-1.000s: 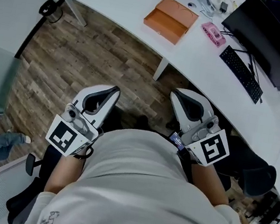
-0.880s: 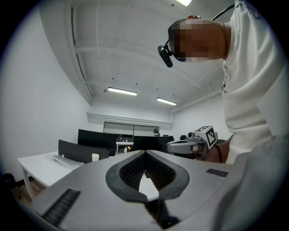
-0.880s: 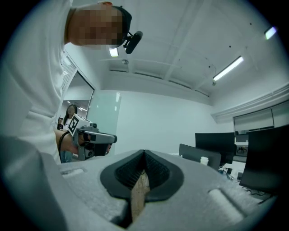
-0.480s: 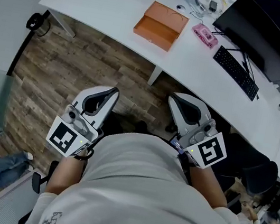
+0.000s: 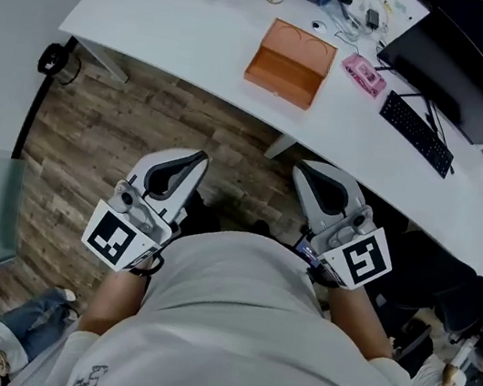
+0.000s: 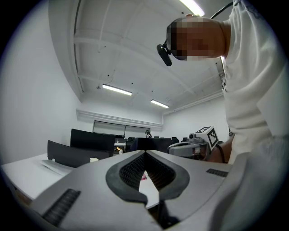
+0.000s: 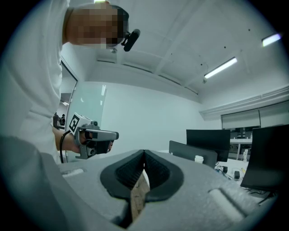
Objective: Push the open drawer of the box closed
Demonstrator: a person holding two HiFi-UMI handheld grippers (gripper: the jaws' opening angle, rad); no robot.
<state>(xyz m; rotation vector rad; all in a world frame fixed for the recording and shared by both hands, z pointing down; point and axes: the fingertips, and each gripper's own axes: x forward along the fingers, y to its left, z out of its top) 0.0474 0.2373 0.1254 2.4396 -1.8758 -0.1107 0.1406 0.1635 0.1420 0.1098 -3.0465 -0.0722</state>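
1. My left tool [image 5: 198,156] and right tool [image 5: 304,167] are both closed on nothing, held level at my waist. The orange box [image 5: 289,60] sits well apart from them on the white worktop [image 5: 179,19] ahead, and I judge its drawer is not yet pushed in.
2. The box looks light and the worktop slick. An off-centre shove with one narrow tip could spin or skid the whole box instead of seating the drawer.
3. A skid could knock the pink item [image 5: 364,73] just beside it.
4. The box is flat-sided, rectangular and matte, and looks like thin wood or card. My tool's pads [image 6: 133,170] are ribbed black rubber set in smooth grey shells.
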